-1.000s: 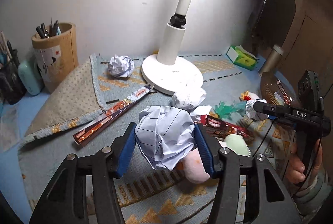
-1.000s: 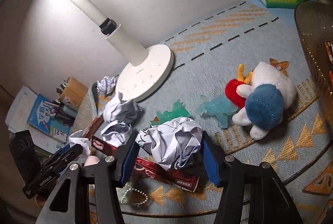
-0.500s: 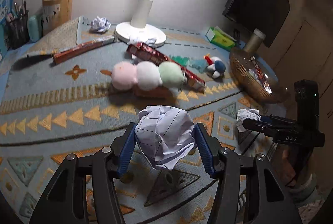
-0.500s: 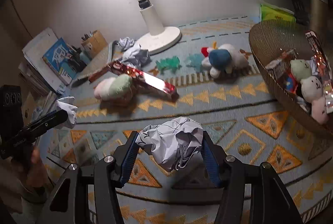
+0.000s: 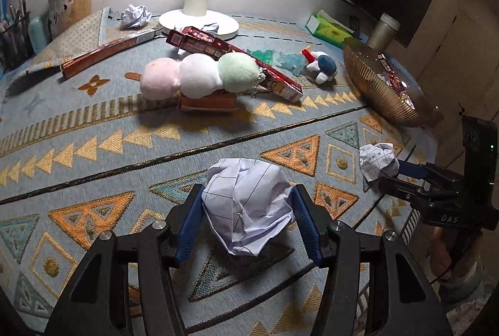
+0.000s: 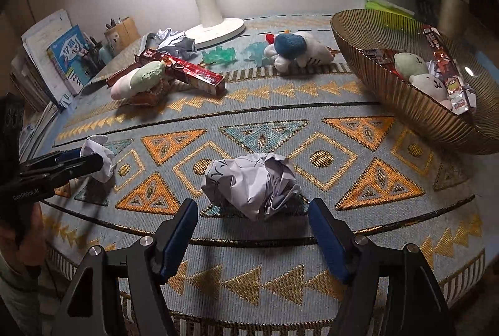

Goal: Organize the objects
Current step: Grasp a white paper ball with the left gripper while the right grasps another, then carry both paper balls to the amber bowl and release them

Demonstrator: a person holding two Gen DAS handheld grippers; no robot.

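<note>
Two plush toys [image 6: 418, 74] inside basket [image 6: 405, 105]

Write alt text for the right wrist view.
The right claw stands open around a crumpled paper ball on a patterned cloth. A gold bowl sits right; the left claw grips another paper ball.

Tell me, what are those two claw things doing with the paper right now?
Left gripper shut on its paper ball. Right gripper just opening, its crumpled paper loose between the jaws. Nothing blocking.
</note>
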